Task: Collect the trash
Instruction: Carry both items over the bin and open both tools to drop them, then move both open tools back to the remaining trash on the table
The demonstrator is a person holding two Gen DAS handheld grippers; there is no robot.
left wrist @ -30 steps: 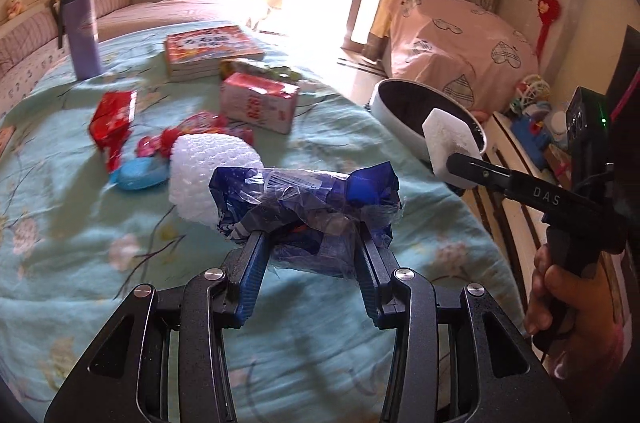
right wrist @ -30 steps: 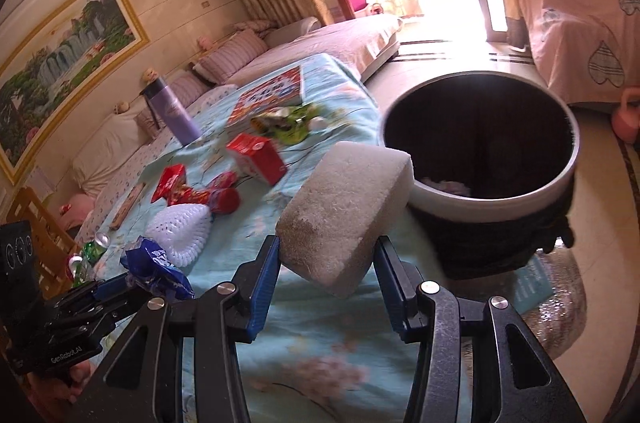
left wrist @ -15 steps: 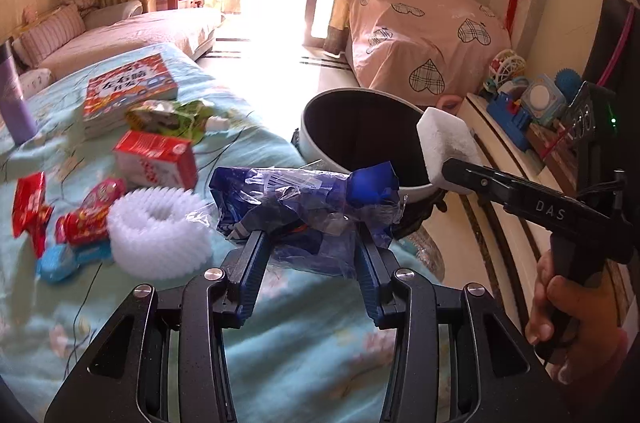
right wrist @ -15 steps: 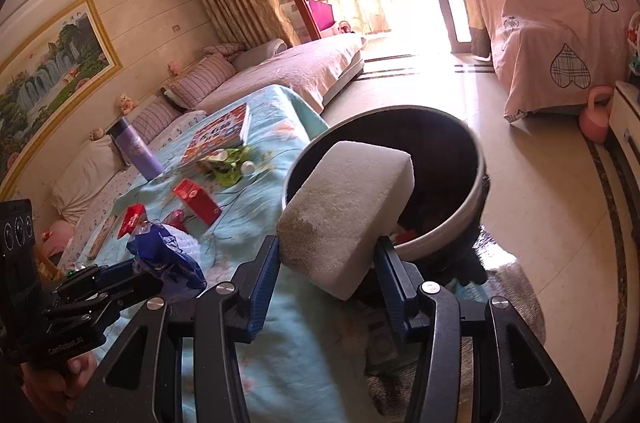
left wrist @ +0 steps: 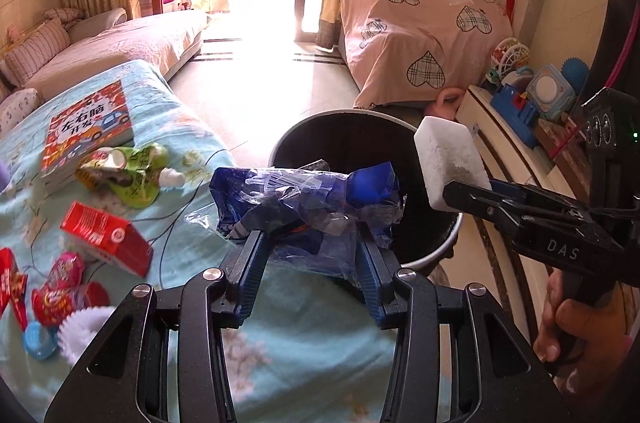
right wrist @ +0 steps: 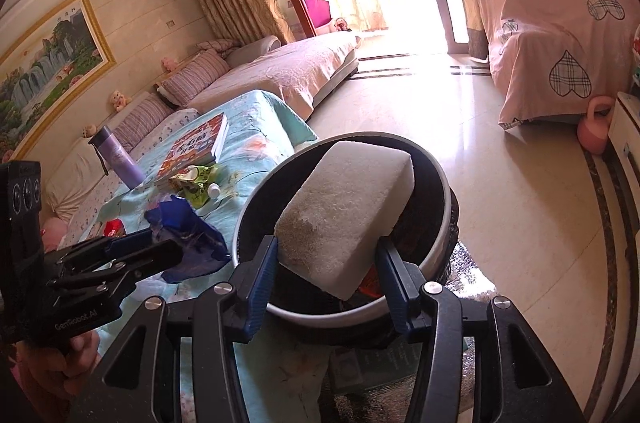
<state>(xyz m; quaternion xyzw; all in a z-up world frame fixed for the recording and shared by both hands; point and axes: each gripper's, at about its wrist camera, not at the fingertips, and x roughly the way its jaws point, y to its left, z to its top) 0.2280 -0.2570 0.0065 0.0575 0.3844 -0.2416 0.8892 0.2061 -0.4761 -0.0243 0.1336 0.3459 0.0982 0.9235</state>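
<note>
Left gripper point(left wrist: 310, 243) clamping blue wrapper point(left wrist: 304, 195), right gripper point(right wrist: 328, 263) clamping white sponge point(right wrist: 348, 215) over bin point(right wrist: 436, 251)

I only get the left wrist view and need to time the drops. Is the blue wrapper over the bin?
Observer: Not quite. In the right wrist view, the wrapper in the left hand-held gripper hangs beside the bin's rim, over the table.
Operator: And the sponge?
Observer: The sponge in the right hand-held gripper lines up with the bin's opening.
Operator: Anything in the bin?
Observer: Something red shows low inside, under the sponge.
</note>
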